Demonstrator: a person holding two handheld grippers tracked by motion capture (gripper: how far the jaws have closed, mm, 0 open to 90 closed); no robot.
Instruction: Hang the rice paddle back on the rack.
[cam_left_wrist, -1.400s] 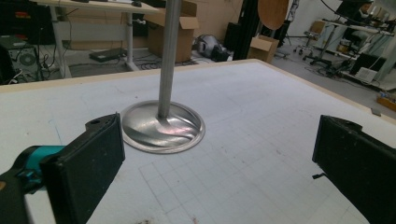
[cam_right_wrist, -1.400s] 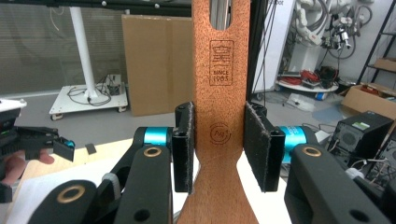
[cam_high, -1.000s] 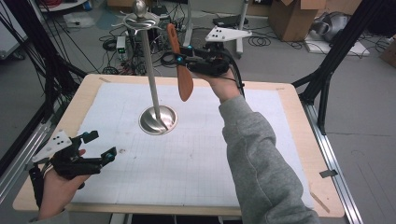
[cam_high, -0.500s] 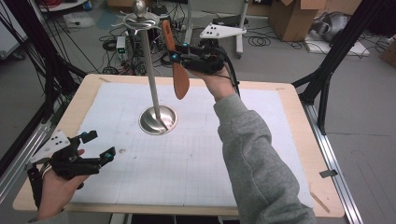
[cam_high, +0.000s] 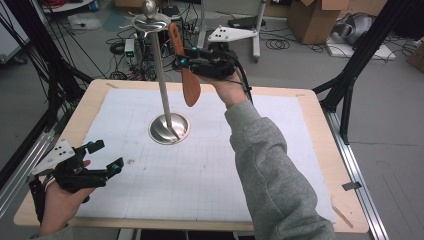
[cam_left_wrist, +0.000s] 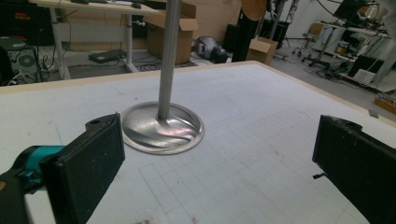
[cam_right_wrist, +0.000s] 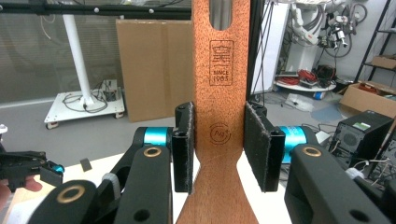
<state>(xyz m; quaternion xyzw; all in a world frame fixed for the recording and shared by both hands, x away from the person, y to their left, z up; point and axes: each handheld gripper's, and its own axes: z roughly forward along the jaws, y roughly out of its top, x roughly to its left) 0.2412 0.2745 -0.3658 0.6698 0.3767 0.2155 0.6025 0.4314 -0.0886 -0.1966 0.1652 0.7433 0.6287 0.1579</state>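
My right hand-held gripper, clamped on the wooden spatula, neared the stand's hooks above; my left idled open.

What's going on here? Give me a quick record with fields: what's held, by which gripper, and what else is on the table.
Held item: wooden spatula, handle up, hanging hole near the stand's top
Holder: right gripper, shut on the spatula handle
Other gripper: left gripper, open, holding nothing, low near the table's front left corner
On table: metal stand with a round base, on a white grid mat
Spatula and stand: contact cannot be told
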